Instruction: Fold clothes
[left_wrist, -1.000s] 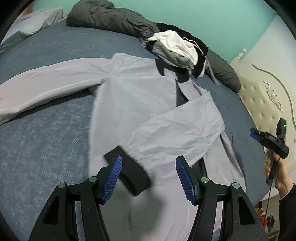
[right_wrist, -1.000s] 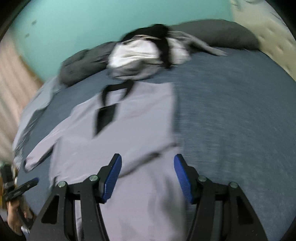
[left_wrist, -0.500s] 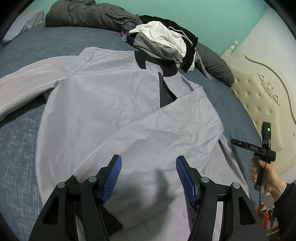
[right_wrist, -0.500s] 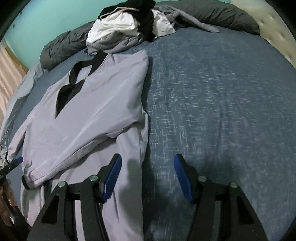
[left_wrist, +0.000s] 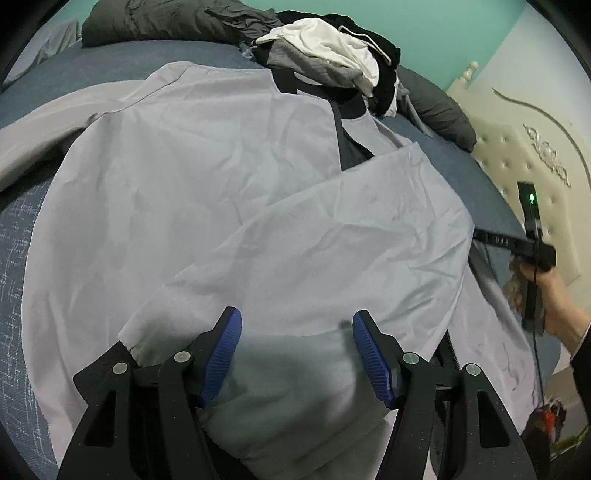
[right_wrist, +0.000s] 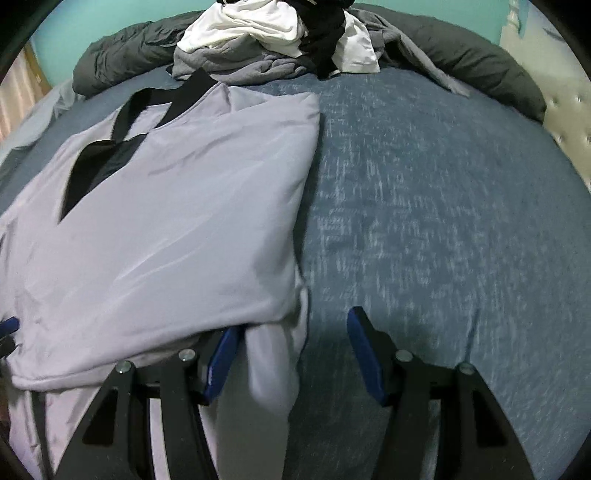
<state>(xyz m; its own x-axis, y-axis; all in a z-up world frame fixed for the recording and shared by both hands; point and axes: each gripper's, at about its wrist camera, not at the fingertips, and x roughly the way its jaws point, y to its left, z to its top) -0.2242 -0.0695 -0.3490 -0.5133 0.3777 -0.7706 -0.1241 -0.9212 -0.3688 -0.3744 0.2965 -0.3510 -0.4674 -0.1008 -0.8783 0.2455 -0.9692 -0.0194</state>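
Note:
A pale grey jacket with a black collar and cuffs lies spread on the blue bed. One sleeve is folded across its front, its black cuff beside my left fingers. My left gripper is open, low over that sleeve. In the right wrist view the jacket fills the left half; its side edge hangs between the fingers of my open right gripper. From the left wrist view, the right gripper appears at the far right, in a person's hand.
A heap of white, grey and black clothes and dark grey pillows lie at the far side of the bed. Blue bedspread stretches right of the jacket. A cream padded headboard stands at the right.
My left gripper moved forward over the folded sleeve, so the black cuff now sits at its left finger. My right gripper swung in low to the jacket's side edge.

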